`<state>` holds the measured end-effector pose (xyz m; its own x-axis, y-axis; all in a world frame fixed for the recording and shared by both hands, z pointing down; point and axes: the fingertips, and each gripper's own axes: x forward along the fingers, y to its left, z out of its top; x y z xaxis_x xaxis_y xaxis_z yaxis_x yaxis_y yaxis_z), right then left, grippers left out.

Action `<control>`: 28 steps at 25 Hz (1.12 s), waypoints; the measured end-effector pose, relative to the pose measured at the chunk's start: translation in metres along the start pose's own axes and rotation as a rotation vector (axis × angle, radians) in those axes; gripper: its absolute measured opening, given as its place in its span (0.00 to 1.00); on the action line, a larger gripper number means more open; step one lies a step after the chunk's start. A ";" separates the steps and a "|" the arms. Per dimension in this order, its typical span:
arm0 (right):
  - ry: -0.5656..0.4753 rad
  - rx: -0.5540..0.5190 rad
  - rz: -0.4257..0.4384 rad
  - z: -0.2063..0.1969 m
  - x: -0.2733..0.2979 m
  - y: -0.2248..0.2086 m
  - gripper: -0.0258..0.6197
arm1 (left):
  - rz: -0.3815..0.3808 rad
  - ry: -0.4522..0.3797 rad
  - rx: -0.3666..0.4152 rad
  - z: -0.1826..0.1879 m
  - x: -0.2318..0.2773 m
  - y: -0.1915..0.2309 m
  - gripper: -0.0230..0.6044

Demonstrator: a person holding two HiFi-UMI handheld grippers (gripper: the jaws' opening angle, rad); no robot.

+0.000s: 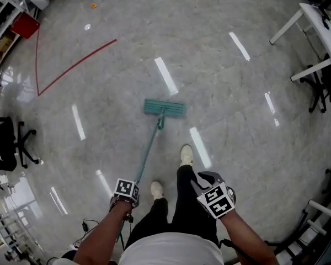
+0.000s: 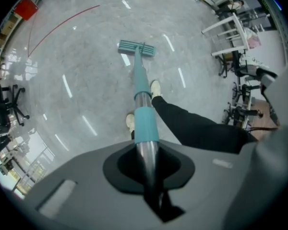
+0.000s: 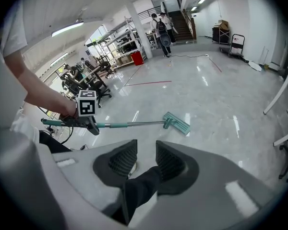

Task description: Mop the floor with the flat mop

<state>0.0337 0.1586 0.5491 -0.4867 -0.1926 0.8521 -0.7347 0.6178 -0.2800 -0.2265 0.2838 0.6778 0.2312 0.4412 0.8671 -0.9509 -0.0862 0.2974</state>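
A flat mop with a teal head (image 1: 164, 108) lies on the shiny grey floor ahead of the person's feet. Its teal and metal handle (image 1: 148, 153) slants back to my left gripper (image 1: 126, 192), which is shut on the handle's upper end. In the left gripper view the handle (image 2: 145, 119) runs out between the jaws of the left gripper (image 2: 147, 164) to the mop head (image 2: 136, 47). My right gripper (image 1: 215, 197) hangs at the right, off the mop. In its own view the right gripper (image 3: 146, 163) stands open and empty, with the mop head (image 3: 176, 122) beyond it.
The person's shoes (image 1: 186, 154) stand just behind the mop head. Black office chairs (image 1: 11, 142) are at the left and a white table (image 1: 320, 32) at the right. A red line (image 1: 77, 65) crosses the floor. People (image 3: 161, 28) stand far off near stairs.
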 end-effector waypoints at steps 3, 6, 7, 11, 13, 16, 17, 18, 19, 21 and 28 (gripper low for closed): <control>0.008 0.007 0.004 -0.002 -0.001 0.002 0.23 | 0.017 0.026 0.005 0.002 0.008 0.008 0.11; 0.026 0.008 0.002 -0.004 -0.005 -0.002 0.23 | 0.024 0.043 0.009 0.008 0.012 0.010 0.11; 0.026 0.019 0.000 -0.005 -0.006 -0.005 0.23 | 0.021 0.045 0.006 0.009 0.012 0.009 0.11; 0.027 0.062 -0.007 -0.010 -0.008 -0.019 0.23 | -0.012 0.047 -0.023 0.011 0.010 -0.001 0.11; 0.034 0.063 -0.010 -0.012 -0.007 -0.025 0.23 | -0.021 0.049 -0.032 0.014 0.008 -0.005 0.11; 0.036 0.055 -0.006 -0.010 -0.005 -0.031 0.23 | -0.023 0.055 -0.036 0.019 0.005 -0.006 0.11; 0.036 0.053 -0.003 -0.007 -0.005 -0.033 0.23 | -0.021 0.057 -0.037 0.021 0.003 -0.006 0.11; 0.036 0.053 0.001 -0.005 -0.005 -0.035 0.23 | -0.020 0.058 -0.037 0.023 0.002 -0.006 0.11; 0.035 0.055 0.006 -0.002 -0.006 -0.036 0.23 | -0.020 0.058 -0.037 0.025 0.000 -0.006 0.11; 0.030 0.055 0.010 0.001 -0.007 -0.041 0.23 | -0.023 0.055 -0.039 0.031 -0.002 -0.008 0.11; 0.041 0.046 0.021 0.004 -0.007 -0.059 0.23 | -0.015 0.039 -0.031 0.076 -0.011 -0.013 0.11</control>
<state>0.0788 0.1200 0.5579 -0.4827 -0.1481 0.8632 -0.7464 0.5852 -0.3170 -0.2017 0.2122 0.6946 0.2379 0.4771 0.8460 -0.9534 -0.0516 0.2972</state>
